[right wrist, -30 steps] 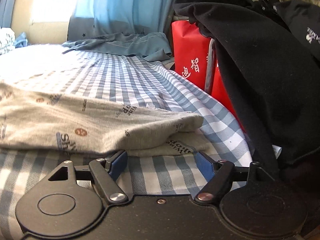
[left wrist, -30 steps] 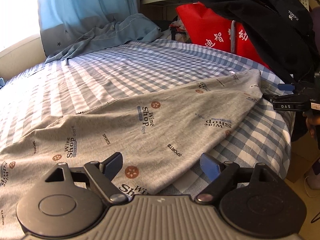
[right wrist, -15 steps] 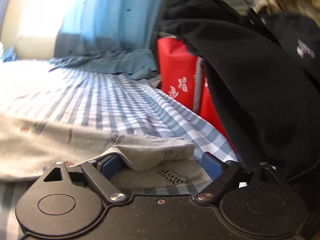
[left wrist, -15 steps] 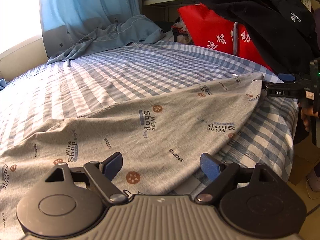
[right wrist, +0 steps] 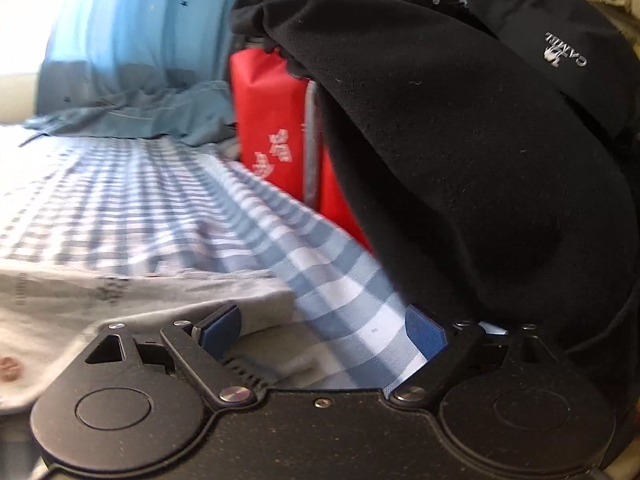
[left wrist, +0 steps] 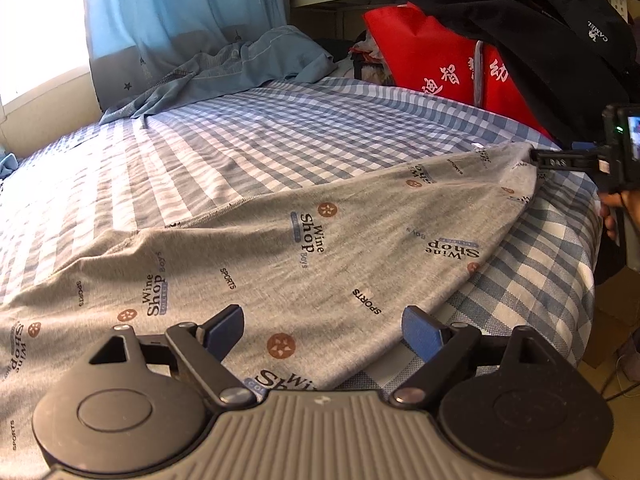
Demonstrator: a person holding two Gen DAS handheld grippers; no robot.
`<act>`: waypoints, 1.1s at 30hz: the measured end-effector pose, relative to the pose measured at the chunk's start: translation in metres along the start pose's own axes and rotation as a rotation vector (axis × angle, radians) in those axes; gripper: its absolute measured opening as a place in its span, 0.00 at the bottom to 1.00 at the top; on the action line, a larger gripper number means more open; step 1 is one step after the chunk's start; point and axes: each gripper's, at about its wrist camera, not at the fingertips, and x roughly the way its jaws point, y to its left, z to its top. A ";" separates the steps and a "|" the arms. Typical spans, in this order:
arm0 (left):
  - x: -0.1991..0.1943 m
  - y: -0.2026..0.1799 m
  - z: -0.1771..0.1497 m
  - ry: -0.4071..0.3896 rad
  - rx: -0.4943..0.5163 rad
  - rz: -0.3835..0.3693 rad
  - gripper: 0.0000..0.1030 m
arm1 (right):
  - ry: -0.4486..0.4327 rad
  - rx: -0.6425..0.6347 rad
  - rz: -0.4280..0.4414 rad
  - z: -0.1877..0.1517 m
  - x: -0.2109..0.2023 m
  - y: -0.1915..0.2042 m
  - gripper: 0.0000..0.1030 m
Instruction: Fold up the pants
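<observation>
Grey printed pants lie flat and stretched across the blue checked bed sheet. My left gripper hovers open over their near edge, with the cloth under both blue pads but not pinched. In the left wrist view my right gripper sits at the pants' far end by the bed's right edge. In its own blurred view the right gripper has its jaws opening. A corner of the pants lies at its left finger, and bare checked sheet fills the gap.
A red bag and black jackets crowd the far right side of the bed. A blue curtain and a blue-grey garment lie at the back. The bed drops off to the floor on the right. A hand holds the right gripper.
The right gripper has swung right and widened. The pants' folded end, earlier between its jaws, now lies at its left finger. The left gripper has stayed put.
</observation>
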 end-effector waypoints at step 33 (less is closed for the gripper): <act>0.010 0.021 0.002 0.008 -0.180 -0.001 0.95 | -0.184 -0.299 -0.271 -0.009 -0.023 0.010 0.99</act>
